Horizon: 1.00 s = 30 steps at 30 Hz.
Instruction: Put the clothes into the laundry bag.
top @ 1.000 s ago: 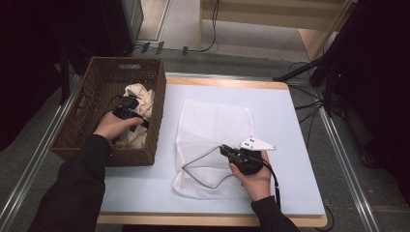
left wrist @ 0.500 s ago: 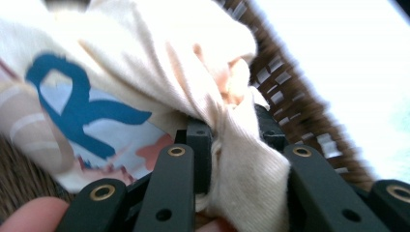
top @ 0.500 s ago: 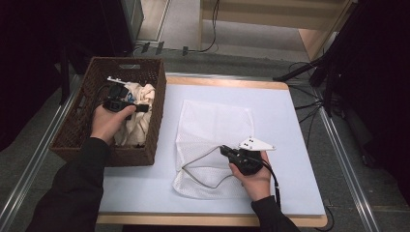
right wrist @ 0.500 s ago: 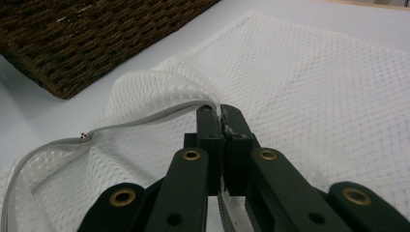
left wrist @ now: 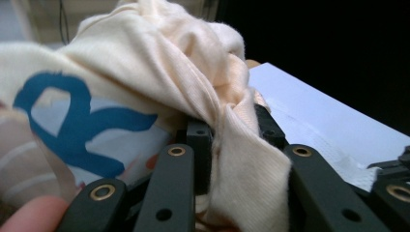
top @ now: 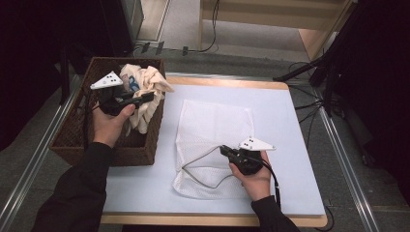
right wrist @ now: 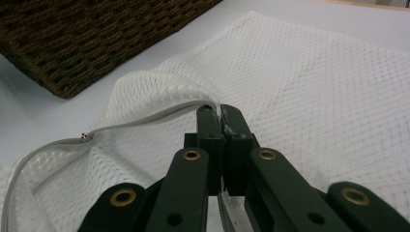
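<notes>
A cream garment (top: 142, 89) with a blue print (left wrist: 82, 121) hangs bunched above the brown wicker basket (top: 72, 140) at the table's left. My left gripper (top: 150, 96) is shut on a fold of it (left wrist: 237, 140), lifted over the basket's right wall. A white mesh laundry bag (top: 212, 121) lies flat on the white table top. My right gripper (top: 225, 151) is shut on the bag's zippered upper edge (right wrist: 220, 112) and holds it raised, so the mouth (right wrist: 145, 104) gapes toward the basket.
The basket's wall (right wrist: 96, 43) stands close to the bag's left side. The table's wooden edge (top: 217, 79) runs along the back. Cables and a stand (top: 309, 72) lie on the floor beyond the right rear corner.
My left gripper has risen out of the basket with the cream garment and moved toward the basket's right wall. The right gripper has stayed put on the bag's edge.
</notes>
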Each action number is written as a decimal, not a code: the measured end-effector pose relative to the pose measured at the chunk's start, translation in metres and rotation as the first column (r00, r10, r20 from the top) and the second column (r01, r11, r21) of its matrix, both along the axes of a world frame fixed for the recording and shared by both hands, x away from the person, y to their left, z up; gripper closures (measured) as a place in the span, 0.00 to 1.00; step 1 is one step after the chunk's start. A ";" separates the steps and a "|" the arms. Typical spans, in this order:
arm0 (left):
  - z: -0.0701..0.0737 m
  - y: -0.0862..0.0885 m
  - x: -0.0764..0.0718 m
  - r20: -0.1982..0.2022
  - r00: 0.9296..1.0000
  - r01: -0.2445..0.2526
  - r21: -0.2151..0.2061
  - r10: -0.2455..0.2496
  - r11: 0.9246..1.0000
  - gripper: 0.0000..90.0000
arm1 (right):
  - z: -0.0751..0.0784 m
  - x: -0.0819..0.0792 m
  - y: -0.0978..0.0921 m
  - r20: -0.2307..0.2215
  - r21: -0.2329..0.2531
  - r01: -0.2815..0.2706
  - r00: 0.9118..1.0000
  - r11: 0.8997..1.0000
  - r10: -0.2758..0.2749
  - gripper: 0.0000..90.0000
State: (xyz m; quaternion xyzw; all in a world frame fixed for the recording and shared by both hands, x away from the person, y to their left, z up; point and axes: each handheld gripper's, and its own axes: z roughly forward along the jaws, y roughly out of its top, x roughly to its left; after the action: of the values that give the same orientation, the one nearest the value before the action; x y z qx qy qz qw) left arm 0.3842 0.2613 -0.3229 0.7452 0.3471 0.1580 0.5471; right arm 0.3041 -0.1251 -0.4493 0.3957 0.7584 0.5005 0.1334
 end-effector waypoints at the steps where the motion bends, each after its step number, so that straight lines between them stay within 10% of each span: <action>1: 0.001 -0.003 -0.002 0.002 1.000 0.017 -0.014 -0.017 1.000 0.84 | 0.000 0.000 0.000 0.000 0.000 0.000 1.000 1.000 0.000 0.99; 6: 0.003 -0.025 -0.012 0.029 0.998 0.055 -0.031 -0.054 0.998 0.84 | 0.000 0.000 0.000 0.002 0.002 -0.002 1.000 1.000 0.002 0.99; 10: 0.005 -0.038 -0.020 0.019 0.993 0.119 -0.138 -0.117 0.983 0.84 | 0.001 0.000 -0.001 -0.001 0.001 0.002 1.000 1.000 -0.002 0.99; 30: -0.016 -0.076 -0.072 -0.016 0.974 0.219 -0.154 -0.224 0.963 0.84 | 0.001 0.000 -0.003 0.004 0.005 0.009 1.000 1.000 -0.009 0.99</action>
State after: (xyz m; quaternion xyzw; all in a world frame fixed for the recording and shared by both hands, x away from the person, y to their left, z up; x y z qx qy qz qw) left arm 0.3123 0.1856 -0.3393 0.7383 0.2815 0.0564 0.6103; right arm 0.3040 -0.1281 -0.4480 0.3986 0.7550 0.5026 0.1360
